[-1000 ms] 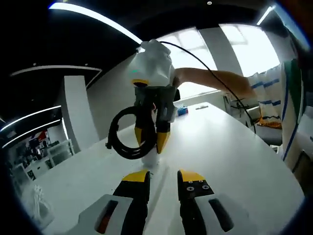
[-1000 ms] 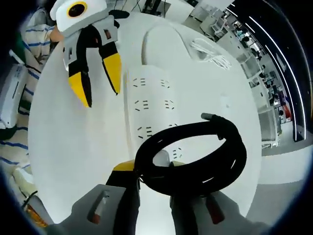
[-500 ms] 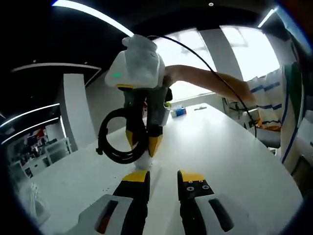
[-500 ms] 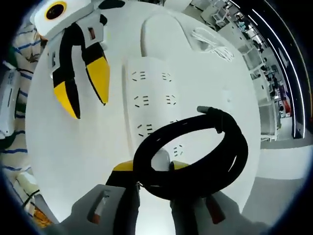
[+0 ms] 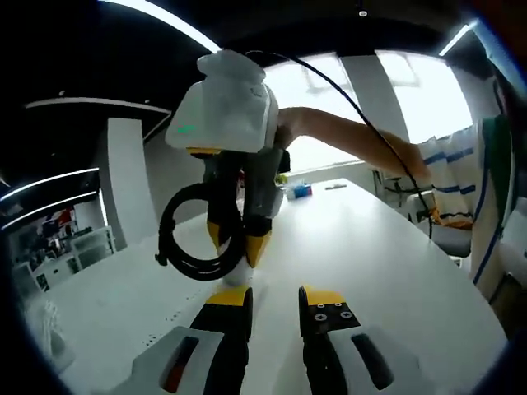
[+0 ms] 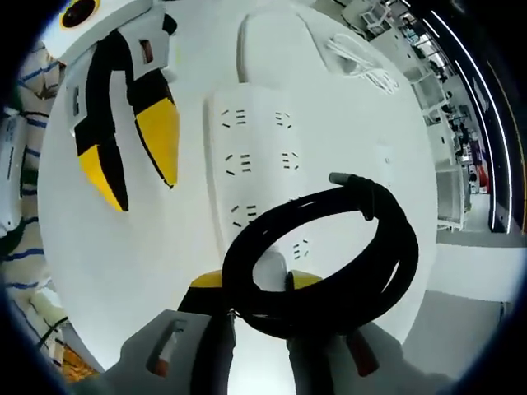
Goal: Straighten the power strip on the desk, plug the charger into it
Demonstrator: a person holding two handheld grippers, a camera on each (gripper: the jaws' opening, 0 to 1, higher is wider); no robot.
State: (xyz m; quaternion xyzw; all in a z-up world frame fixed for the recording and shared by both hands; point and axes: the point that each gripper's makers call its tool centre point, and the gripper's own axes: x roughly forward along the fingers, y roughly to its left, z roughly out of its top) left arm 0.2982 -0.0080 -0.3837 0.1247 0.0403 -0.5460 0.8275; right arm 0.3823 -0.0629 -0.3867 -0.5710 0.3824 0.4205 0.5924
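Plugging appears near but not done: in the right gripper view, left gripper (image 6: 140,177) hovers with jaws apart by the power strip (image 6: 255,169), laid straight mid-desk (image 6: 115,271); right gripper (image 6: 255,284) is clamped on the charger (image 6: 273,269), black cable (image 6: 329,247) coiled. Since earlier, both grippers have been lowered slightly toward the strip

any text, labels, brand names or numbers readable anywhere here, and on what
None can be read.
Power strip: socket slots, no print visible.
Charger and its coiled black cable, held in the right tongs: no label visible.
Left tongs: yellow tips, no lettering.
Small blue item far down the desk: too small and blurred to read.
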